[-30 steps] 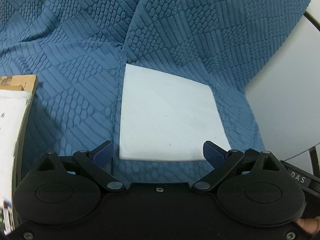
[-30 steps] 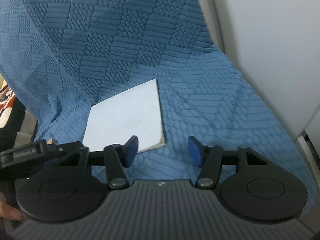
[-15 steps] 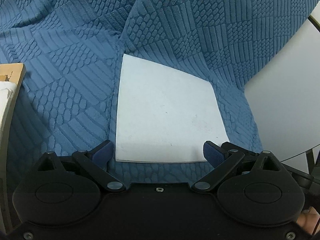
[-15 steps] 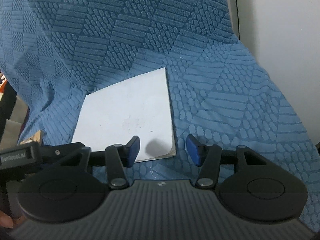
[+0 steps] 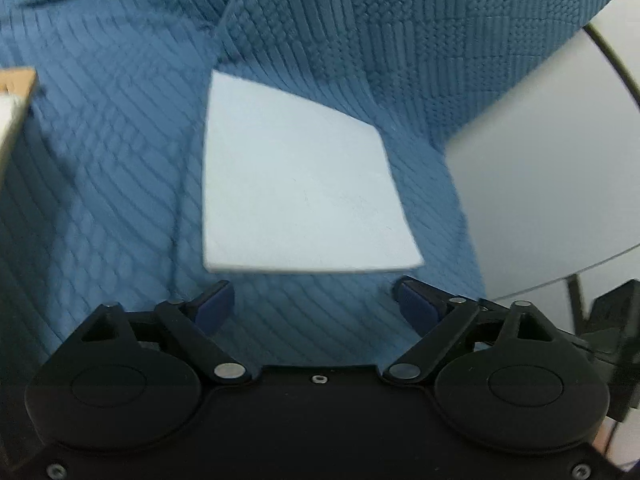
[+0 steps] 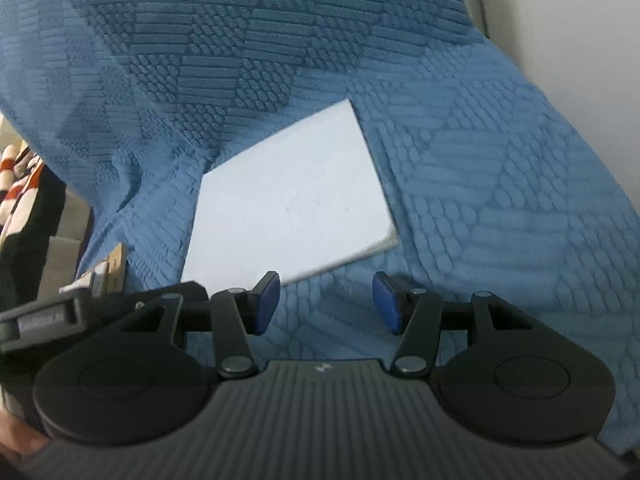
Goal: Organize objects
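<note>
A flat white square pad (image 5: 296,184) lies on a blue textured blanket (image 5: 120,184), seen from the other side as the white pad (image 6: 292,208) on the blanket (image 6: 480,184). My left gripper (image 5: 316,306) hovers just short of the pad's near edge; its jaws are closing and nothing is between them. My right gripper (image 6: 326,304) hangs by the pad's near right corner, jaws half apart and empty. In the right wrist view the left gripper's body (image 6: 92,312) shows at the lower left.
A white wall or panel (image 5: 540,168) borders the blanket on the right, also seen as the wall (image 6: 580,32). A wooden-edged object (image 5: 16,92) sits at the left edge. Striped red, white and black fabric (image 6: 20,184) lies at far left.
Both views have tilted so the pad sits higher and farther from the fingertips. The left jaws have narrowed a little; the right jaws look the same.
</note>
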Available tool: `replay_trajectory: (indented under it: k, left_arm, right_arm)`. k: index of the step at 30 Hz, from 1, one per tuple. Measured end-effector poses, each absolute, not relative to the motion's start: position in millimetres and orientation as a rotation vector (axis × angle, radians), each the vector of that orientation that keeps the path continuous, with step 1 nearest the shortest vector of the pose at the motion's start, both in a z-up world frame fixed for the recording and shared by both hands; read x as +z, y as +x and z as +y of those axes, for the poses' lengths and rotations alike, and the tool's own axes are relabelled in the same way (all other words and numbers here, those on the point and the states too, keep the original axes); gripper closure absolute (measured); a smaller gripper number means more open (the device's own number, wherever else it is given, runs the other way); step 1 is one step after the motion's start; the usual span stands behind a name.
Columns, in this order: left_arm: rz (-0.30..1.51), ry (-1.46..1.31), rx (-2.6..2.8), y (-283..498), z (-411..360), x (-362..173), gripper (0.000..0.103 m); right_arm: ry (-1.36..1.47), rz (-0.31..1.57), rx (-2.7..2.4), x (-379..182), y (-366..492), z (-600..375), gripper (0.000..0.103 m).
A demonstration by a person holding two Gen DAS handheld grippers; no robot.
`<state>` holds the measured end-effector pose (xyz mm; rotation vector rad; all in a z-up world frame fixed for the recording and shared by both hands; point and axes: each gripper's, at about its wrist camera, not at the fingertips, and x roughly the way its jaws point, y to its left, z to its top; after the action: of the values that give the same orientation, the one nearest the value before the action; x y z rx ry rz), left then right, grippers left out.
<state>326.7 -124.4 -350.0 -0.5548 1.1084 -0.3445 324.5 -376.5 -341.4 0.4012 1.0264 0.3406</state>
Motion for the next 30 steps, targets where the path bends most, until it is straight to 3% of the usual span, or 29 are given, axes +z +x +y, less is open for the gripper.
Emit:
replay_trajectory:
  k: [7, 17, 19, 22, 24, 26, 30]
  left_arm:
    - [1.070, -0.530, -0.307, 326.8, -117.3, -341.5, 0.017]
    - [1.049, -0.477, -0.217, 350.3, -100.2, -345.5, 0.053]
    - [1.067, -0.478, -0.209, 353.5, -101.6, -350.7, 0.057]
    - [1.051, -0.456, -0.193, 350.9, -103.8, -352.7, 0.064]
    - [1.056, -0.444, -0.167, 350.2, -102.7, -352.4, 0.078]
    - [1.067, -0.433, -0.156, 348.5, -101.2, -352.5, 0.084]
    - [1.100, -0.508, -0.164, 341.6, -91.4, -354.6, 0.089]
  right_arm:
    - [0.482, 0.996, 0.245, -336.6, 316.4, -383.0, 0.048]
    - [0.269, 0.907, 0.187, -340.1, 352.4, -370.3, 0.048]
    - [0.260, 0.928, 0.202, -345.2, 356.5, -369.7, 0.067]
    - [0.217, 0.923, 0.229, -344.8, 353.1, -365.2, 0.073]
    - [0.180, 0.917, 0.229, -344.3, 351.3, -363.3, 0.079]
    - [0.183, 0.919, 0.218, -343.7, 351.7, -367.1, 0.088]
    - [0.237, 0.932, 0.227, -338.5, 348.7, -381.9, 0.095]
